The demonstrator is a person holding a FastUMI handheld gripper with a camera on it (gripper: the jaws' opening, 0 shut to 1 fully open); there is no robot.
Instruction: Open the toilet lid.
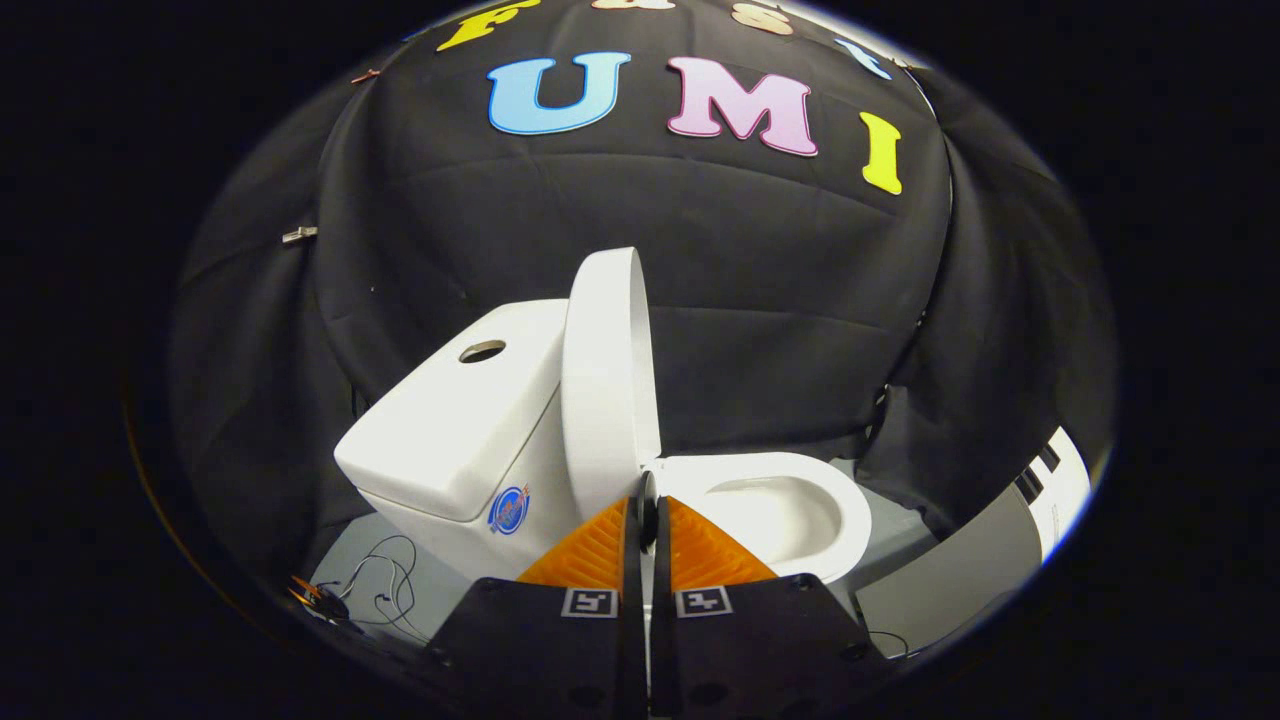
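Sharp, evenly lit (fisheye-bent edges)

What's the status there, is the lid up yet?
Tool shut, holding nothing. Toilet lid upright against tank, just ahead of fingers. Bowl open. Nothing in the way.

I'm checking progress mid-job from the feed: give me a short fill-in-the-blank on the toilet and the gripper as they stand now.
1. The toilet lid stands ____ , leaning back toward the tank.
2. The gripper has its orange fingers nearly ____ , with only a thin gap between them.
3. The round flush button sits on ____ of the tank.
4. The bowl lies just ____ the fingertips.

Missing words: raised; closed; top; beyond
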